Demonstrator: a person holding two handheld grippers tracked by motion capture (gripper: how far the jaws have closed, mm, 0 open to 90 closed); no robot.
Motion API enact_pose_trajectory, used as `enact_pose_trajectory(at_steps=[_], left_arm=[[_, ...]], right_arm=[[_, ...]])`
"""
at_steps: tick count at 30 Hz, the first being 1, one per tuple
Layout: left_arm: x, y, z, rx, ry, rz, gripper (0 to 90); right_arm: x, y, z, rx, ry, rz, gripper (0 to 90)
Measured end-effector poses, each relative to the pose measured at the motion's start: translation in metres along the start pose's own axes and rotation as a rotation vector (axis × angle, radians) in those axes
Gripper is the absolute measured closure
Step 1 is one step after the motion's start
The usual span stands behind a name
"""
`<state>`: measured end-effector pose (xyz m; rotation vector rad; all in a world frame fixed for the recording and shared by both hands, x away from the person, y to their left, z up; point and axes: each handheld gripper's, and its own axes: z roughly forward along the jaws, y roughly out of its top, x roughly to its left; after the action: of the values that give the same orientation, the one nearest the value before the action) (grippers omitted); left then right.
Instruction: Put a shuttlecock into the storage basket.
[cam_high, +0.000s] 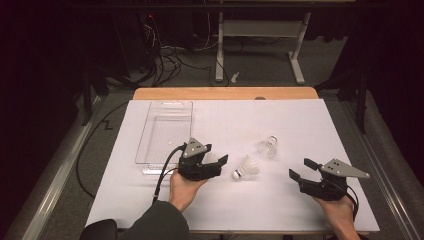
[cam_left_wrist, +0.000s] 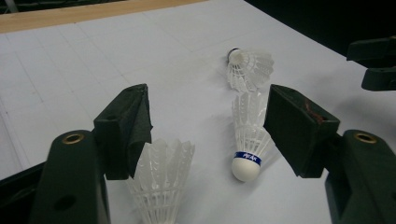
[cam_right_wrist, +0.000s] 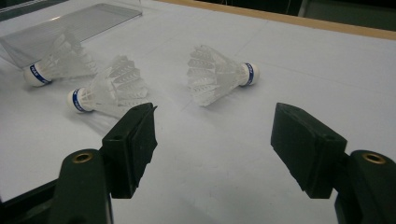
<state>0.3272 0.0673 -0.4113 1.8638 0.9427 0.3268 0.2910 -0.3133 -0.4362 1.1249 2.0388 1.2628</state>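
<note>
Beside the clear tray (cam_high: 165, 131) | left gripper (cam_high: 216, 162) open over a shuttlecock (cam_left_wrist: 161, 179) | right gripper (cam_high: 300, 169) open, well apart.

The three shuttlecocks are white feather skirts, faintly translucent and ribbed, on smooth rounded white heads: one (cam_left_wrist: 159, 182) by the left gripper's jaw, one (cam_left_wrist: 248, 140) with a glossy blue band round its head, and a third (cam_left_wrist: 247, 67) farther off. The tray (cam_high: 165, 131) is clear, glossy plastic that catches the light along its rim. The sheet (cam_high: 280, 200) covering the table looks like matt white paper with faint grid lines, and a strip of light, smooth wood (cam_high: 225, 93) shows at the far edge. The left gripper (cam_left_wrist: 205, 123) and right gripper (cam_right_wrist: 215, 140) are matt black plastic with brass-coloured metal eyelets, and their jaws carry dull, slightly rough black pads.
</note>
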Motion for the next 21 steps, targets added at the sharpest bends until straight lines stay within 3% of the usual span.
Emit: enact_pose_trajectory(at_steps=[6, 21], left_arm=[[0.001, 0.003, 0.001, 0.028, 0.024, -0.001, 33.3], [0.003, 0.011, 0.005, 0.197, 0.052, -0.002, 33.5]], right_arm=[[0.000, 0.000, 0.000, 0.000, 0.000, 0.000, 31.2], [0.000, 0.000, 0.001, 0.003, 0.003, -0.005, 31.3]])
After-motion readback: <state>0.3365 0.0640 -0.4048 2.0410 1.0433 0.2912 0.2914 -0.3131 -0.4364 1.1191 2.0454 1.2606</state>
